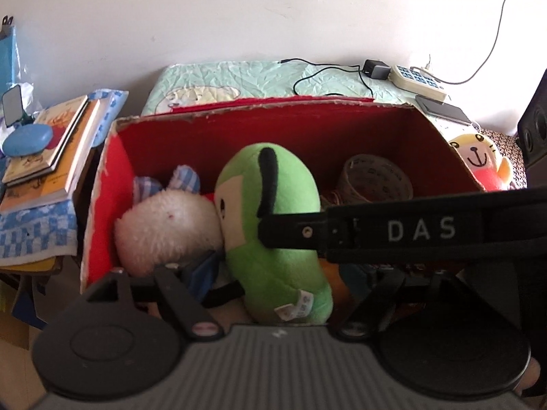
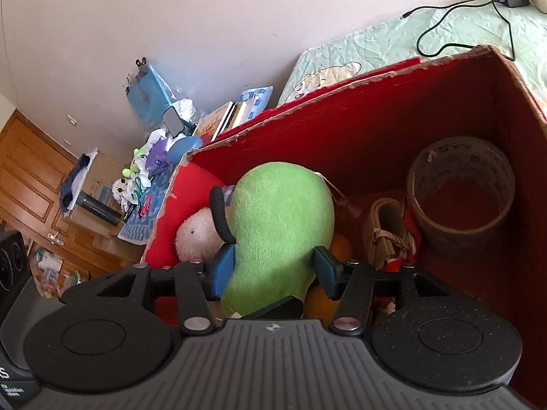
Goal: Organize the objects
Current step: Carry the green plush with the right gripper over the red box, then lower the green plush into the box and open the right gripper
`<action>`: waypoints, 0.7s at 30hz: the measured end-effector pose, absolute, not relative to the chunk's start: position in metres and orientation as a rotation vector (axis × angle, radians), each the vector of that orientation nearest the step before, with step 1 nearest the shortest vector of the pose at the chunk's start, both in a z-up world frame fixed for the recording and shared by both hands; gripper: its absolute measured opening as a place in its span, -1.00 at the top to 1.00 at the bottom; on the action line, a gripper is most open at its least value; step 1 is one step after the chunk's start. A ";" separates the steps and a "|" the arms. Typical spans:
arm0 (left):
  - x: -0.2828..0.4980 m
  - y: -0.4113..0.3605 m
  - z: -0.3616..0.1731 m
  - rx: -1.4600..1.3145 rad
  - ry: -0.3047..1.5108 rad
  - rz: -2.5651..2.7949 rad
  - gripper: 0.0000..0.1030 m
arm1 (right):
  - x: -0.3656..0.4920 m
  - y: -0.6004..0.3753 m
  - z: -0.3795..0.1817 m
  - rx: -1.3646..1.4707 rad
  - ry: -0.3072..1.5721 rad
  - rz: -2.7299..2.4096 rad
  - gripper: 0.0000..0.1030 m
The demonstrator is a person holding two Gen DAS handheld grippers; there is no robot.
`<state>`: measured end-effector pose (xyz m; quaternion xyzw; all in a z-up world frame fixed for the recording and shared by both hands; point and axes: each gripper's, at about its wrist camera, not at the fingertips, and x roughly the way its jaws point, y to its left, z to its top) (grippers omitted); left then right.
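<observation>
Nearest us, our right gripper [image 2: 273, 271] brackets one green plush [image 2: 280, 225] inside the red box [image 2: 342, 130], blue pads at its flanks; whether they press we cannot tell. Only the right wrist view shows one tape roll [image 2: 461, 191] fully. Only the left view shows one yellow toy [image 1: 478, 160] outside; our left gripper's [image 1: 273, 283] state we cannot tell

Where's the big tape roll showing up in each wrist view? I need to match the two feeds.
Left wrist view: the tape roll stands right of centre, inside the red box at its far right end, just above the right gripper's black finger that crosses the picture.
Right wrist view: the tape roll is at the right, in the box's far corner.
Shared landmark: the green plush toy, left of the roll in both views.
</observation>
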<state>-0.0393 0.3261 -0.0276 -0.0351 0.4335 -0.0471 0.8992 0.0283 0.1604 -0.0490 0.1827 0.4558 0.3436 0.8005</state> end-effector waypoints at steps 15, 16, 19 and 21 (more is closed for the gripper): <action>-0.049 0.317 -0.005 -0.051 0.856 -0.093 -0.75 | 0.018 0.145 -0.041 0.413 0.949 0.701 -0.04; -0.049 0.315 -0.004 -0.044 0.857 -0.088 -0.75 | 0.017 0.145 -0.040 0.401 0.945 0.697 -0.04; -0.050 0.313 -0.002 -0.030 0.863 -0.072 -0.75 | 0.013 0.144 -0.036 0.373 0.926 0.685 -0.04; -0.050 0.312 -0.001 -0.027 0.870 -0.060 -0.75 | 0.010 0.142 -0.035 0.363 0.915 0.675 -0.04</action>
